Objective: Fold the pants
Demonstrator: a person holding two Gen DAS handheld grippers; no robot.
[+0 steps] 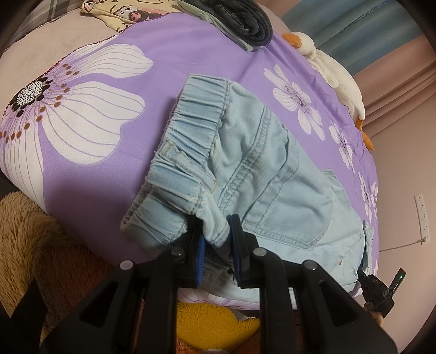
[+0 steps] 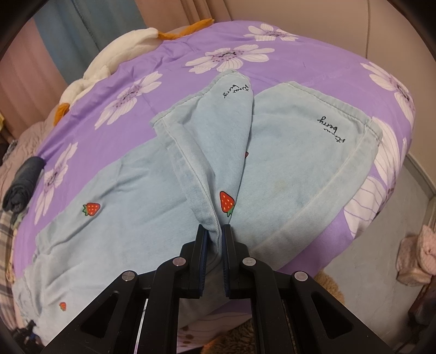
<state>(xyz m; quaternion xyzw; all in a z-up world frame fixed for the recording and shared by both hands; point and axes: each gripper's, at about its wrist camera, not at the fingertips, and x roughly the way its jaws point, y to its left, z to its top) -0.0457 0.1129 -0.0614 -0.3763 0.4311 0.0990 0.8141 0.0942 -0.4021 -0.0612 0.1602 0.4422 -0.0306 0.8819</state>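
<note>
Pale denim pants (image 1: pixel 272 174) spread on a purple flowered bed cover (image 1: pixel 169 54), directly ahead of both tongs. Left tongs (image 1: pixel 216 242) clamped on the gathered waistband edge; right tongs (image 2: pixel 215 239) pinched narrow on a raised fold near the strawberry print (image 2: pixel 227 201), hems lying beyond. Best carried out with both grips level and taut, lifted together, one leg laid squarely over the other, edges matched before release.

The pants (image 1: pixel 253 168) lie on the bedspread (image 1: pixel 169 68); folded clothes (image 1: pixel 245 19) sit far behind, a plush goose (image 1: pixel 335 73) at the right edge.
</note>
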